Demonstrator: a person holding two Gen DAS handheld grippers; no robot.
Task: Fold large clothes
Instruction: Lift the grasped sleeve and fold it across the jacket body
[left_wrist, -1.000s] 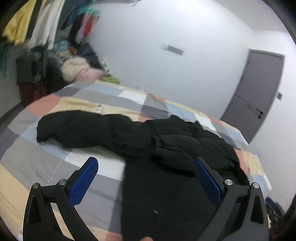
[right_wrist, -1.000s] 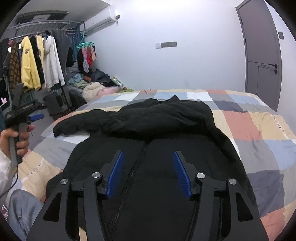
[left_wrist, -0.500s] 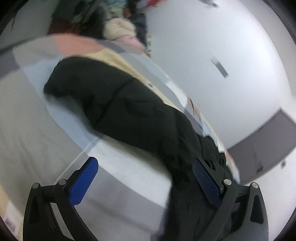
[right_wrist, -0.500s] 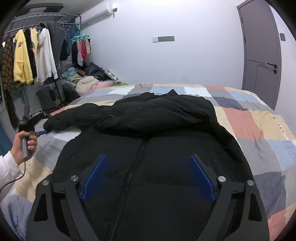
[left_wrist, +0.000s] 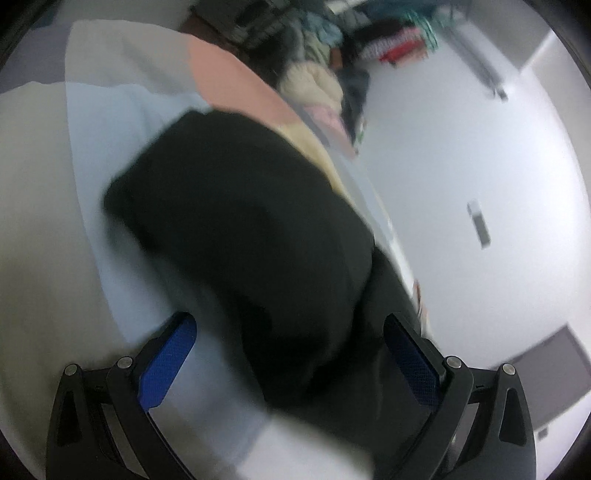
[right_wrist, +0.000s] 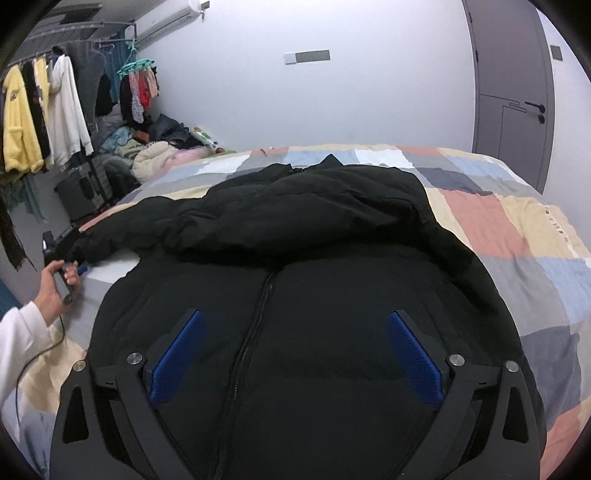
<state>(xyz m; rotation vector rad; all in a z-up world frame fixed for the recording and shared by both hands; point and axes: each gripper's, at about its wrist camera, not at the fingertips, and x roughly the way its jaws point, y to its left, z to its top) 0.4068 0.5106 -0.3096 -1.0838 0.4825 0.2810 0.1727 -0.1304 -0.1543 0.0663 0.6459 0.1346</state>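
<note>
Count: one black puffer jacket (right_wrist: 314, 280), one patchwork bed (right_wrist: 517, 236), two hand-held grippers (left hand-held gripper (left_wrist: 290, 356), right hand-held gripper (right_wrist: 295, 356)), one grey door (right_wrist: 513, 92), one air conditioner (right_wrist: 173, 16).

my two hand-held grippers, black frames with blue pads

left gripper (left_wrist: 290, 354) and right gripper (right_wrist: 295, 354): matte black triangulated arms, round silver screws at the pivots, textured blue pads (right_wrist: 177, 360) inside each finger. my left hand (right_wrist: 55, 284) comes out of a white sleeve (right_wrist: 18, 332); thin black cable (right_wrist: 33, 360) trailing below it.
</note>
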